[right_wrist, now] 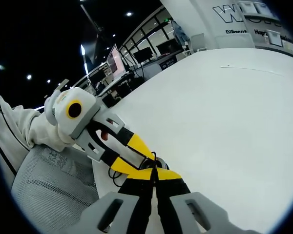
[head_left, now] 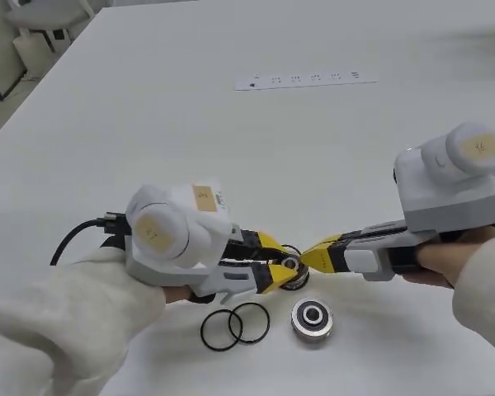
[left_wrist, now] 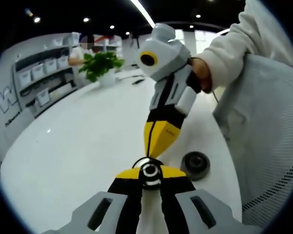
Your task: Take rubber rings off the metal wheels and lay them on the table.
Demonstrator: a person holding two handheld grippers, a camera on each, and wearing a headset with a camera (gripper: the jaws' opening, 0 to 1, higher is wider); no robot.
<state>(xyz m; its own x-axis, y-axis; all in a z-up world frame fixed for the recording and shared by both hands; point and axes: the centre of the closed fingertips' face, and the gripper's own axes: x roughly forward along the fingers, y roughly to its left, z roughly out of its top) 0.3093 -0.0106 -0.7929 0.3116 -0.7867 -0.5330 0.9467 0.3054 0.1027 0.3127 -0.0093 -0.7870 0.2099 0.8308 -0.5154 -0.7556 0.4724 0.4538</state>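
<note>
L tongs [head_left: 285,266] clenched on metal wheel [left_wrist: 150,170]; R tongs [head_left: 306,257] pinch its rubber ring [head_left: 290,248]. 2 loose rings [head_left: 235,324] & 2nd wheel [head_left: 312,318] lie on table [head_left: 231,148], just person-side of held wheel.

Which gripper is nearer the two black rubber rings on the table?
Left. The left gripper, shut on a metal wheel, sits just beyond the black rubber rings; the right gripper, farther right.

Around the held wheel [head_left: 290,266], the tabletop [head_left: 231,165] lies open toward 12 o'clock as far as a flat white strip [head_left: 305,80], while two loose rings [head_left: 235,325] and a second wheel [head_left: 312,318] crowd 6 o'clock.
</note>
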